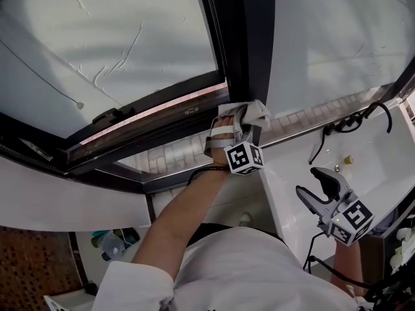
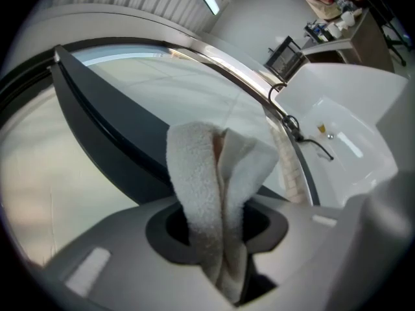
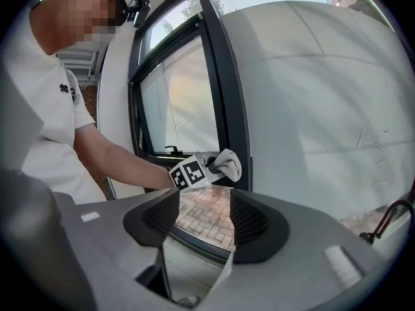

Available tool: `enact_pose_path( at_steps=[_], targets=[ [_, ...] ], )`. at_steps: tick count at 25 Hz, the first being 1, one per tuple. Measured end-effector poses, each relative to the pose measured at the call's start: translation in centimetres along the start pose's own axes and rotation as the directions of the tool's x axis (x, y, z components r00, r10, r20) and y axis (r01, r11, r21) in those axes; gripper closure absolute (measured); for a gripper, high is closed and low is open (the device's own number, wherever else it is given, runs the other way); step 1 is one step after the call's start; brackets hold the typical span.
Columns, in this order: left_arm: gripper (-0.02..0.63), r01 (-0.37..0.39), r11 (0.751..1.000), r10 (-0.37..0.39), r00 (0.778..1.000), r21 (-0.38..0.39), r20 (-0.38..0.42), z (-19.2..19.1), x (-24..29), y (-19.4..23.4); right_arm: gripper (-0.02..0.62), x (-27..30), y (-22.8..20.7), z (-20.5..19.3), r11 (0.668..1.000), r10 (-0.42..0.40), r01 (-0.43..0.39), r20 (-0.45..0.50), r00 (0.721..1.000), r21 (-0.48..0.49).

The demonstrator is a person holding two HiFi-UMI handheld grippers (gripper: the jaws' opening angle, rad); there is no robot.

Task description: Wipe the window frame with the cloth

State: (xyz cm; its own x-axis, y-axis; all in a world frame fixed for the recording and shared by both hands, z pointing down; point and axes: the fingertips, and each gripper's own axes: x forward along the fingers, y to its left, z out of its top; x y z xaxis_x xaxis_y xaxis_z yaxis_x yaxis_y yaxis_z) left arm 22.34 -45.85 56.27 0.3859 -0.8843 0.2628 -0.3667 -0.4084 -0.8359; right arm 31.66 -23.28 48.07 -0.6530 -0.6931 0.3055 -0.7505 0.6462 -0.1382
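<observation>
White terry cloth (image 2: pixel 214 193) is pinched tight between the jaws of the left gripper (image 1: pixel 249 127) and held against the dark window frame (image 1: pixel 237 50), at its lower corner by the upright bar. The right gripper (image 1: pixel 318 185) hangs well apart, jaws spread wide and empty.

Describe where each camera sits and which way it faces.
Head view: on the head, looking down at the window frame; forearm, left gripper and right gripper show.
Left gripper view: on that gripper, facing the frame past its clamped cloth; no body.
Right gripper view: on the open right gripper, facing the person's forearm at the window.
All share cloth, frame.
</observation>
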Motion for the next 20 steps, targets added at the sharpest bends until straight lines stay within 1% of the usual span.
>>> enact_pose_path(
  at_steps=[4, 9, 15, 20],
  targets=[
    [0.466, -0.006, 0.999, 0.007, 1.000, -0.045, 0.015, -0.3, -0.7, 0.3, 0.348, 0.0, 0.2, 0.1, 1.000, -0.010, 0.010, -0.016, 1.000, -0.003],
    [0.466, -0.028, 0.999, 0.028, 1.000, -0.026, -0.005, -2.5, -1.9, 1.0, 0.348, 1.1, 1.3, 0.7, 1.000, 0.010, -0.010, -0.032, 0.999, -0.024],
    [0.466, -0.053, 0.999, 0.053, 0.998, 0.012, -0.026, -7.0, -5.1, 2.3, 0.348, 4.1, 3.9, 2.0, 0.997, 0.048, -0.051, -0.046, 0.998, -0.059],
    [0.466, -0.060, 0.998, 0.061, 0.997, 0.017, -0.050, -11.9, -8.4, 4.0, 0.348, 7.8, 7.8, 3.0, 0.992, 0.094, -0.099, -0.060, 0.994, -0.078]
  ],
)
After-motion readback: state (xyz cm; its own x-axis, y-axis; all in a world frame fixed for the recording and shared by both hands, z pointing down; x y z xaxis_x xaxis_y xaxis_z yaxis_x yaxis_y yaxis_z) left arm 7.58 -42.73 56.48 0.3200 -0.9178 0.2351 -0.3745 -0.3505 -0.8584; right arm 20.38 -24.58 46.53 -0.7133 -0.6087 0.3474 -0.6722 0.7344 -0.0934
